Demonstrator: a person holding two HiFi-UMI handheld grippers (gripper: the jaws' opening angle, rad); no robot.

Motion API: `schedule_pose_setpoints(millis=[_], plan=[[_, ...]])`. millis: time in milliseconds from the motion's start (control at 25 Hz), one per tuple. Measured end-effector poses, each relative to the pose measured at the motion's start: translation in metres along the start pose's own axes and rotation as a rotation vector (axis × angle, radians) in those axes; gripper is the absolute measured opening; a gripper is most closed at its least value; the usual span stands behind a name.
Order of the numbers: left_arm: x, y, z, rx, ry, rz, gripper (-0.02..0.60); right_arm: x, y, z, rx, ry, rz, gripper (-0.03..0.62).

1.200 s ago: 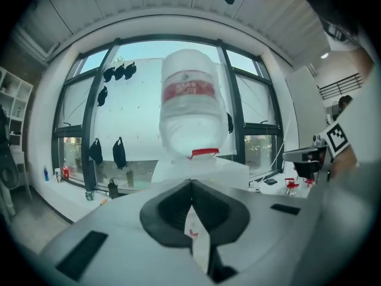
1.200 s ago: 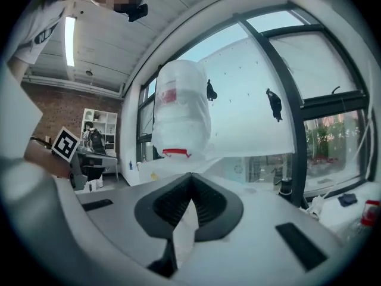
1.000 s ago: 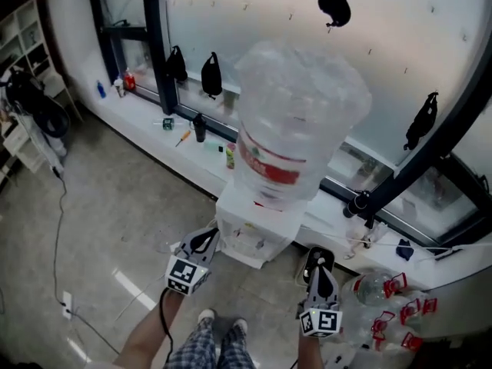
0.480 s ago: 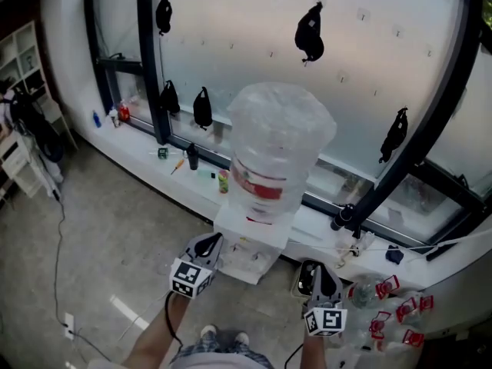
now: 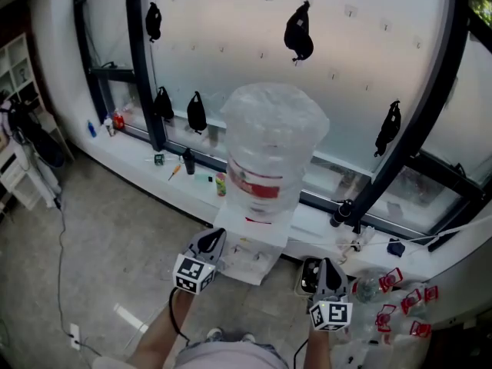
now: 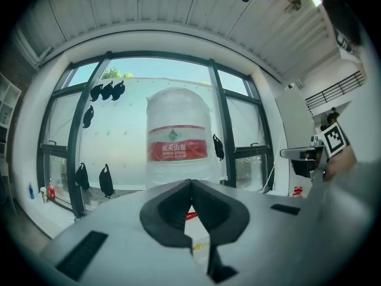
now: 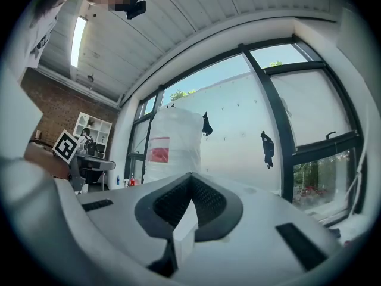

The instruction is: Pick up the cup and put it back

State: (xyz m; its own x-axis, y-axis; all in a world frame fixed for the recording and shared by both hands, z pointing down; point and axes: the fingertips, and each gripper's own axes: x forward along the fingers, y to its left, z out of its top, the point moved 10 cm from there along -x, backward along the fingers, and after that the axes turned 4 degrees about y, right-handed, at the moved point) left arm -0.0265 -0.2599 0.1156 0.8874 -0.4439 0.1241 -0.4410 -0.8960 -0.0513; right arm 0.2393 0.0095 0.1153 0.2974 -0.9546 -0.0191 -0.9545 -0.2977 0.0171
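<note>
— What is changed in the head view against a second ago?

— The water bottle (image 5: 270, 152) is shown smaller and is set nearer the centre of the frame. More of the window (image 5: 369, 60) is taken in above it, so that the black hanging objects (image 5: 297, 33) are now seen well below the top edge. The white dispenser (image 5: 250, 248) under the bottle is brought up towards the middle.

— And how are the grippers placed?

— The left gripper (image 5: 213, 239) is held at lower centre-left, just beside the dispenser's left edge, much as before. The right gripper (image 5: 327, 266) is held at lower right, between the dispenser and the heap of red-labelled bottles (image 5: 400, 302), a little further right than it was.

— How are the jaws set?

— In the left gripper view the two pads are seen closed tip to tip with nothing between them. In the right gripper view they are pressed together likewise, and nothing is gripped.

— Where is the cup?

— It cannot be made out in any view.
</note>
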Motion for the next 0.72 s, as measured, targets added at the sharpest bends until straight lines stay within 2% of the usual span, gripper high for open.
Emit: schedule_pose_setpoints(millis=[320, 720], plan=[[-0.0016, 0.0048, -0.0046, -0.044, -0.01, 0.012, 0.025, -0.0021, -0.0027, -0.0049, 0.014, 0.018, -0.014, 0.015], [-0.0044, 0.0069, -0.0085, -0.047, -0.004, 0.026, 0.025, 0.0051, 0.0031, -0.0037, 0.02, 0.02, 0.016, 0.015]])
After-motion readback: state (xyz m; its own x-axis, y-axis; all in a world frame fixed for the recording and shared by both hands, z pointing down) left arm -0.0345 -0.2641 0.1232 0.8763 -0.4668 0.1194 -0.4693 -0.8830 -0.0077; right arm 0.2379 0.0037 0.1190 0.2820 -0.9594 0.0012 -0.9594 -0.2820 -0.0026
